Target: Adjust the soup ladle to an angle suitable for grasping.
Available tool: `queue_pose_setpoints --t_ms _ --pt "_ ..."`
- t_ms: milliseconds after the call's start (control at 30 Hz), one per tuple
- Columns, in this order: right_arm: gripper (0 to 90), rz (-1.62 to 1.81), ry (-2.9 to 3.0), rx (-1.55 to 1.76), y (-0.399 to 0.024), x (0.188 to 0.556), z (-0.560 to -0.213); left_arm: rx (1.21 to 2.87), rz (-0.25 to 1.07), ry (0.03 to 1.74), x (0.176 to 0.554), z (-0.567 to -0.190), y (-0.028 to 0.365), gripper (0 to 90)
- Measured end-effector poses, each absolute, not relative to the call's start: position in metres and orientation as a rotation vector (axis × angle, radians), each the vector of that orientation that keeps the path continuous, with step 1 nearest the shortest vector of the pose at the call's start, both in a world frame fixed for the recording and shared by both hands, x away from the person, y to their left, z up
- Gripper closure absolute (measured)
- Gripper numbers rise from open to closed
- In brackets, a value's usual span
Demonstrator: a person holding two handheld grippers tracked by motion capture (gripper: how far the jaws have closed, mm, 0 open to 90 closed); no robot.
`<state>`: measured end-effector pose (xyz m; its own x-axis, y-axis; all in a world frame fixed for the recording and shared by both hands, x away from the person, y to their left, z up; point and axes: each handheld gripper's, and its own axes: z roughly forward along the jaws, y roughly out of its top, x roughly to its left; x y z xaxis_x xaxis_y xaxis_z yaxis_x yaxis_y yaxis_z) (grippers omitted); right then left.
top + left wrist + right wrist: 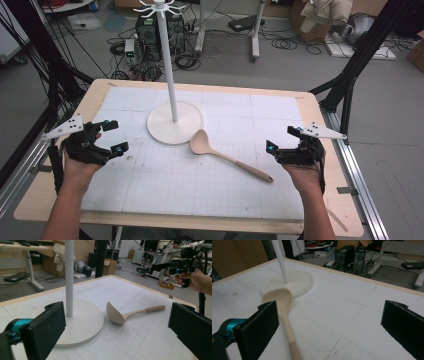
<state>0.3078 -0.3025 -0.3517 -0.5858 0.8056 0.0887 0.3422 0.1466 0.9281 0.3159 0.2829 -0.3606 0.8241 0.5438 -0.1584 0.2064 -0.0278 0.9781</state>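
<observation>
- On the white gridded mat (pixel 200 185), your ladle (pixel 227 156) lies flat beside the stand base (pixel 162 132), its bowl just beside the base's rim and its handle running toward your right side.
- Your left gripper (pixel 110 136) hovers near the mat's left edge with its jaws spread wide and nothing between them; your right gripper (pixel 284 139) does the same at the right edge, jaws apart and empty.
- If you come at the handle from the right, the smooth, thin shaft may roll or skid on the mat as the jaws meet it.
- A push along the handle could drive the bowl against the base.
- Swinging either gripper inward risks clipping the upright pole (pixel 169 70) and rocking the stand.
- From the high view you get the hooks atop the pole (pixel 159 7); the gripper views cut them off.
- Your left gripper view shows the bowl's depth (pixel 115 313), and your right gripper view shows the handle's darker end (pixel 295 351) near its left jaw.
</observation>
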Motion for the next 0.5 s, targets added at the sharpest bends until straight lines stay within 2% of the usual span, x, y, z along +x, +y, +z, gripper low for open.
queue_pose_setpoints --t_ms 500 --pt "0.2 1.356 2.048 1.094 -0.3004 0.3154 -0.3504 1.61 0.314 0.596 0.3191 -0.3636 0.2866 1.7"
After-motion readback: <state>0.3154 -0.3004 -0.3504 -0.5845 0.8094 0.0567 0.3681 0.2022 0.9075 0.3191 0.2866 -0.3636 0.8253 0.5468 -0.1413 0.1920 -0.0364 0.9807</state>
